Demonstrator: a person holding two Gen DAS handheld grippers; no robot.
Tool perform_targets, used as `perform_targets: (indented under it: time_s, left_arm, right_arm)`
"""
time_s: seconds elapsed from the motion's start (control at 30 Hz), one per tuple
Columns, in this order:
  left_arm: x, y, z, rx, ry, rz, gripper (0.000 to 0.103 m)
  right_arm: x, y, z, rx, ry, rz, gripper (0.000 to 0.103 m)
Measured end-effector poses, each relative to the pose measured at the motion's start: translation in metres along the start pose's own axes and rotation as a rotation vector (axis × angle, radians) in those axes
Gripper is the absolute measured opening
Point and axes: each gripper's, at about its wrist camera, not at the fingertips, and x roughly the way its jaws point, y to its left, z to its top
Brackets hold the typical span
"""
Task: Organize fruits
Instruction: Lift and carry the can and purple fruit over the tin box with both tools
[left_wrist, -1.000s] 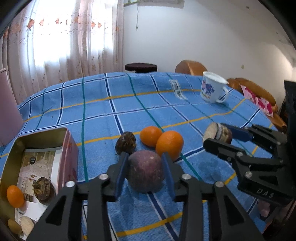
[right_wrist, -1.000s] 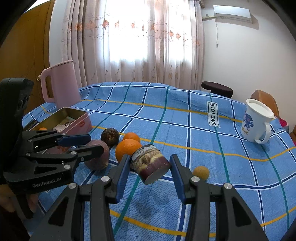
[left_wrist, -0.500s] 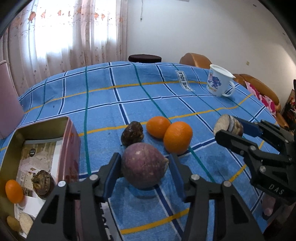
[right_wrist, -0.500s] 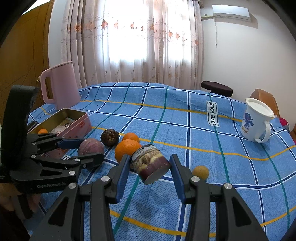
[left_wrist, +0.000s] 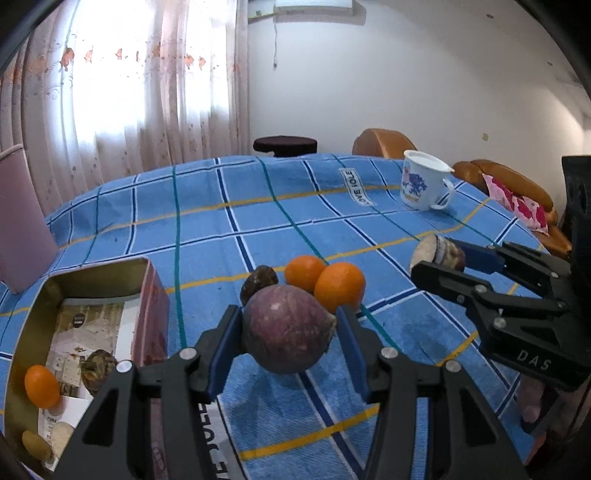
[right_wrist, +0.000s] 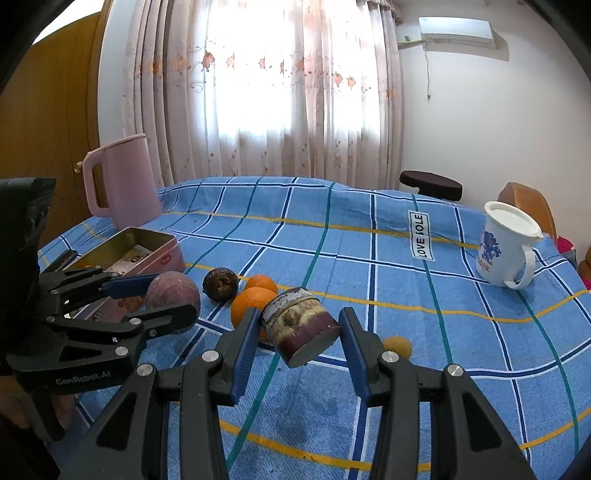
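Observation:
My left gripper (left_wrist: 288, 318) is shut on a round purple fruit (left_wrist: 288, 332), held just above the blue checked cloth. The right wrist view shows that gripper (right_wrist: 173, 295) and fruit (right_wrist: 170, 290) beside the tin. My right gripper (right_wrist: 299, 317) is shut on a cut brown root chunk (right_wrist: 301, 328), also seen at the right of the left wrist view (left_wrist: 437, 253). Two oranges (left_wrist: 304, 269) (left_wrist: 340, 286) and a dark brown fruit (left_wrist: 258, 282) lie together on the cloth. An open pink tin (left_wrist: 96, 269) at the left holds a small orange (left_wrist: 41, 386), a dark fruit (left_wrist: 98, 373) and pale pieces.
A small yellow fruit (right_wrist: 397, 346) lies right of my right gripper. A pink kettle (right_wrist: 122, 181) stands behind the tin (right_wrist: 155, 240). A white mug (right_wrist: 506, 247) stands at the far right of the table. A stool and chairs stand beyond the far edge.
The left gripper has closed a little on the purple fruit, which has turned between the pads and risen slightly off the cloth. The right gripper and its root chunk have stayed still.

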Motion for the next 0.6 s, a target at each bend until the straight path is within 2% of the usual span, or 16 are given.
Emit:
perform_targets:
  time_s: [0.6]
  left_arm:
    - [-0.022,-0.001,-0.002,-0.009,-0.131,0.061,0.054]
  right_arm:
    - [-0.019,0.002,-0.001,-0.009,-0.108,0.008,0.046]
